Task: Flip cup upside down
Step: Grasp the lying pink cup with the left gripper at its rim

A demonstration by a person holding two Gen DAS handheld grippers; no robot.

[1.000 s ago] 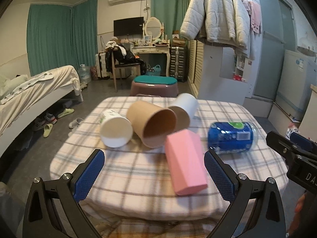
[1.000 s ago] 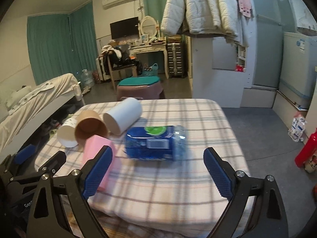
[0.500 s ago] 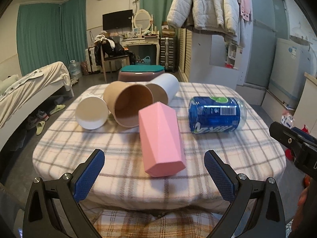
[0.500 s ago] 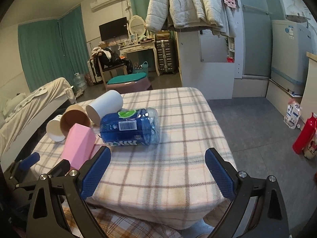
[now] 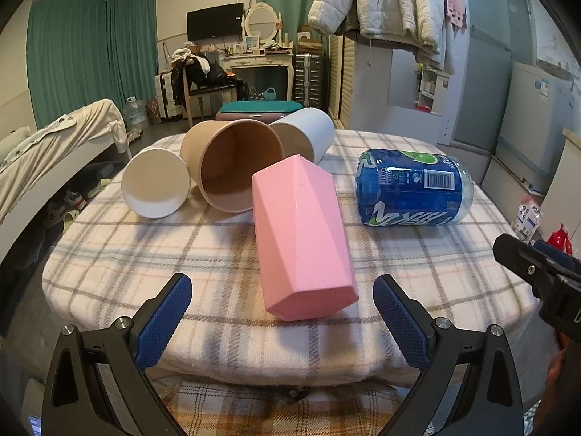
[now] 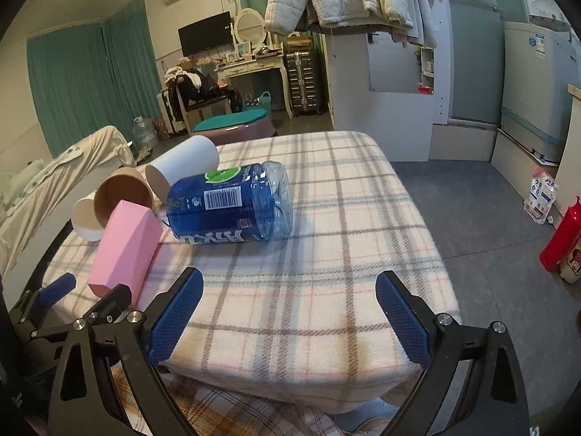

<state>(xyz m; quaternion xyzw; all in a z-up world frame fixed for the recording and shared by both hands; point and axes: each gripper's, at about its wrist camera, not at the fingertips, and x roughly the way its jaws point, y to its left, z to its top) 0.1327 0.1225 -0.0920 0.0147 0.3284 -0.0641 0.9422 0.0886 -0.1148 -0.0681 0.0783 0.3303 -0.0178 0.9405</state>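
The pink cup (image 5: 301,232) lies on its side on the plaid table (image 5: 145,254), its far end against the brown cup (image 5: 232,167). Left of the brown cup lies a white cup (image 5: 156,189), behind it another; right of the pink cup, well apart, a blue bottle (image 5: 414,192). The left gripper (image 5: 281,312) gapes wide at the pink cup's near end, touching nothing; the right gripper (image 6: 288,312), also wide, holds nothing.

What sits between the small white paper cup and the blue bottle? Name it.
In the left wrist view, the brown paper cup and the pink faceted cup lie on their sides between the small white paper cup and the blue bottle.
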